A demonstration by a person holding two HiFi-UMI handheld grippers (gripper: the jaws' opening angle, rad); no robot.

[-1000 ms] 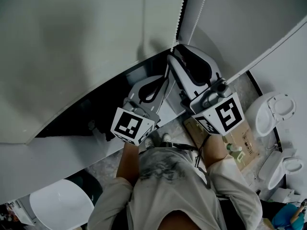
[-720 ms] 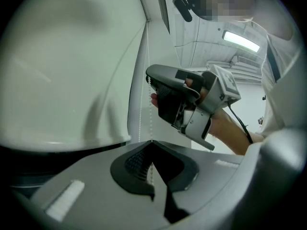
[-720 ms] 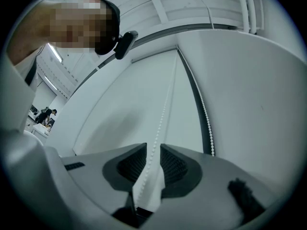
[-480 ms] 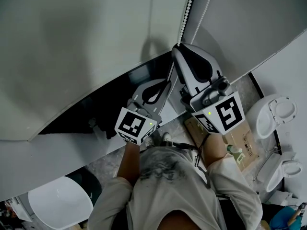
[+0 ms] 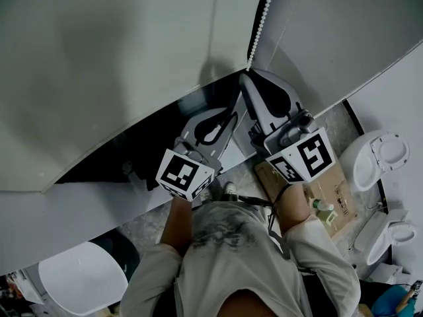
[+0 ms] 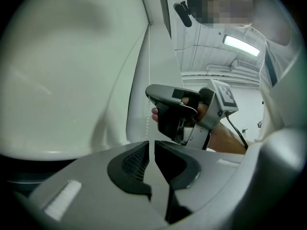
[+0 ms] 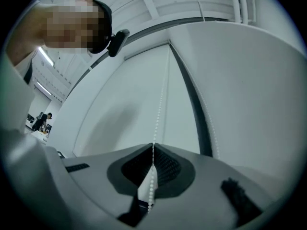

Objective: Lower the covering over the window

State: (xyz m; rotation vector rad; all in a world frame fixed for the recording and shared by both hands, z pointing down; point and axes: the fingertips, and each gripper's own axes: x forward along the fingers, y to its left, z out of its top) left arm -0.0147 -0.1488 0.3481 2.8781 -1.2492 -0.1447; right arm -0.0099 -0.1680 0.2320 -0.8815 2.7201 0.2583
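Blind (image 5: 119, 58): it is hanging to the left of the bead chain (image 5: 261, 25) and covering most of the window. Its bottom edge is slanting across the head view, ending close beside the chain.

Window glass (image 5: 132, 147): a dark strip of it is showing under the blind's bottom edge, down and left of the chain, so the covering is not yet fully lowered.

Bead chain: it is running down from the top of the head view, just right of the blind's side edge, straight into the right gripper.

Right gripper (image 5: 246, 76): it is sitting on the chain with its jaws pressed together. In its own view the beads are passing between the ribbed pads and trailing out below them.

Left gripper (image 5: 228, 114): it is waiting below and to the left of the chain. Its jaws have just been opening and are standing a narrow gap apart, with nothing between the pads.

Step in hand: this looks like a hand-over-hand pull, with the right gripper holding the chain while the left one is free after letting go.

Next move: the left gripper probably needs to be brought across to the chain, lined up so the beads are sitting between its pads, and closed firmly. Then the pull can go on until the dark strip is covered.
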